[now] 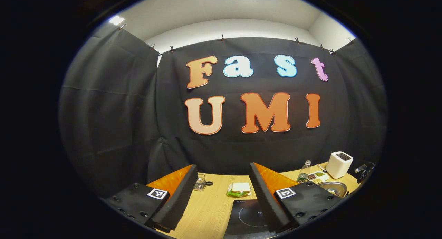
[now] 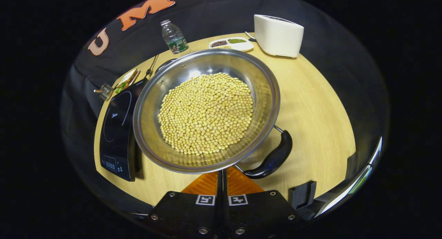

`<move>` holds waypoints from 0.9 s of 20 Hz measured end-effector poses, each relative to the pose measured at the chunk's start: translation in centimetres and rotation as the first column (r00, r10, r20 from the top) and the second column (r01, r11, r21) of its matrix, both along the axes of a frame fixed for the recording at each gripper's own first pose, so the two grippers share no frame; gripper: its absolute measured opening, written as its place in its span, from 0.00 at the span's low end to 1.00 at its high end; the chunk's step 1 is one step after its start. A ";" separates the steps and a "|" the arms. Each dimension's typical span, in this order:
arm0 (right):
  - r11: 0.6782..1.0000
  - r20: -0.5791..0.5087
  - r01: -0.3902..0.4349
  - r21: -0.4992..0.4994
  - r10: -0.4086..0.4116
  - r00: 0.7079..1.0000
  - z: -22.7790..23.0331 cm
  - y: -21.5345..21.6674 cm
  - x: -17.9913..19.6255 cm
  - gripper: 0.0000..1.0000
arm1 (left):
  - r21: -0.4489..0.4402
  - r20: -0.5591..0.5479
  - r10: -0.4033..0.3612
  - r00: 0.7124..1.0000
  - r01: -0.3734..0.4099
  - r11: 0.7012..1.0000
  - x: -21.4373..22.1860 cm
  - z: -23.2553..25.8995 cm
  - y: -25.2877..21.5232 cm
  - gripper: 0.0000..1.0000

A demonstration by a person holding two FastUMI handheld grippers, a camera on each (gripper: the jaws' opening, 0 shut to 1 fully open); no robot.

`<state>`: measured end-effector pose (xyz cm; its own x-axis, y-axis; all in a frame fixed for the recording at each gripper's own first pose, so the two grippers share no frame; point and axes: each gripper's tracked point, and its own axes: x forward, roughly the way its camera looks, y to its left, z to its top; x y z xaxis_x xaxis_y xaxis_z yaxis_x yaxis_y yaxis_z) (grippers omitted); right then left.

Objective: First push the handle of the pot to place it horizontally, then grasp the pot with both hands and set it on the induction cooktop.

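A steel pot (image 2: 152,90) full of soybeans (image 2: 207,113) sits on the wooden table (image 2: 317,121), right of the black induction cooktop (image 2: 117,128). Its black handle (image 2: 274,156) curves along the near right rim. In the right gripper view my right gripper (image 2: 222,172) is shut, its tips at the pot's near rim just left of the handle, holding nothing. My left gripper (image 1: 223,166) stands open, raised and facing the back wall, with the cooktop (image 1: 247,214) below between its fingers. The pot (image 1: 333,188) lies off to its right.
Behind the pot stand a white toaster (image 2: 278,35), a divided dish of beans (image 2: 231,42) and a water bottle (image 2: 174,37). A sandwich plate (image 2: 126,80) and a small glass holder (image 2: 103,90) sit beyond the cooktop. A black block (image 2: 302,194) is at the near right edge.
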<state>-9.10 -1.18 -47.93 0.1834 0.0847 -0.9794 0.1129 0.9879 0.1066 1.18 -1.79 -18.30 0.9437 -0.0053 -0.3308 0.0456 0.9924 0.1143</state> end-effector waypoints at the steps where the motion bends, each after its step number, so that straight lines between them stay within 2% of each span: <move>1: 1.000 -0.002 -0.012 -0.008 0.012 1.000 -0.1 -0.3 0.1 0.00 | 0.006 0.007 0.003 1.000 -0.003 1.000 0.1 0.1 0.0 0.98; 3: 1.000 -0.010 -0.009 -0.013 0.009 1.000 -0.2 -1.1 0.6 0.00 | 0.033 0.033 0.015 0.999 -0.017 0.999 0.4 0.7 0.5 0.98; 8: 0.998 -0.013 0.003 -0.057 -0.004 1.000 -0.8 -3.3 1.9 0.00 | 0.037 0.052 -0.001 0.999 -0.001 0.999 0.0 1.4 -0.1 0.98; 12: 0.996 -0.022 0.064 -0.060 -0.065 0.998 -1.4 -5.1 3.1 0.00 | 0.032 0.048 0.003 0.999 -0.005 0.999 0.2 1.2 -0.1 0.99; 18: 0.990 -0.006 0.113 -0.086 -0.113 0.994 -2.0 -7.3 5.7 0.00 | 0.049 0.027 0.031 0.999 -0.032 0.998 0.5 0.4 0.7 0.98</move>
<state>-3.40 -8.50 -49.89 0.1767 -0.0198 -0.9841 0.2249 0.9742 0.0208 1.66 -1.08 -17.87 0.9514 0.0405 -0.3052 0.0107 0.9864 0.1643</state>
